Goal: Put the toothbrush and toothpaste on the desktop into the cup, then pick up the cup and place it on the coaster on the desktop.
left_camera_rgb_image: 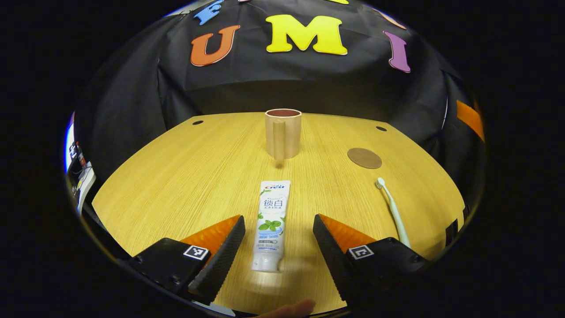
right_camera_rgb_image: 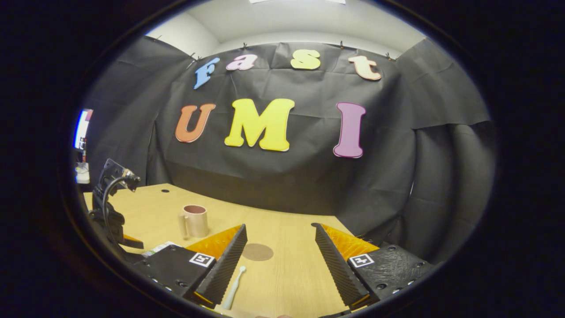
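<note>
Between our left gripper's [left_camera_rgb_image: 279, 229] spread fingers lies the toothpaste [left_camera_rgb_image: 271, 224], flat on the wooden desktop [left_camera_rgb_image: 176, 176], its cap end toward us and its flat crimped end pointing away toward the cup; neither finger touches the tube, so this claw is released and holds nothing. At the very bottom edge of the left gripper view we see a fingertip [left_camera_rgb_image: 293, 308] of the hand that carries the tool. Straight beyond the tube, well apart from it, the cup [left_camera_rgb_image: 283, 133] stands upright with its handle turned toward us, and nothing shows above its rim. To the right of the cup sits the round brown coaster [left_camera_rgb_image: 364, 158], flat and bare, and nearer than that the toothbrush [left_camera_rgb_image: 392, 209] lies on the wood with its bristle head toward the coaster and its handle running back past the gripper's right finger. In the right gripper view our right gripper [right_camera_rgb_image: 279, 256] is likewise wide apart and grasping nothing, held above the desktop [right_camera_rgb_image: 291, 274]; the toothbrush [right_camera_rgb_image: 234, 282] lies just beside its left finger, partly hidden by it, with the coaster [right_camera_rgb_image: 257, 252] beyond and the cup [right_camera_rgb_image: 195, 221] farther to the left. At the left edge of that view we make out the other gripper [right_camera_rgb_image: 110, 212] with its cable, low over the table.
</note>
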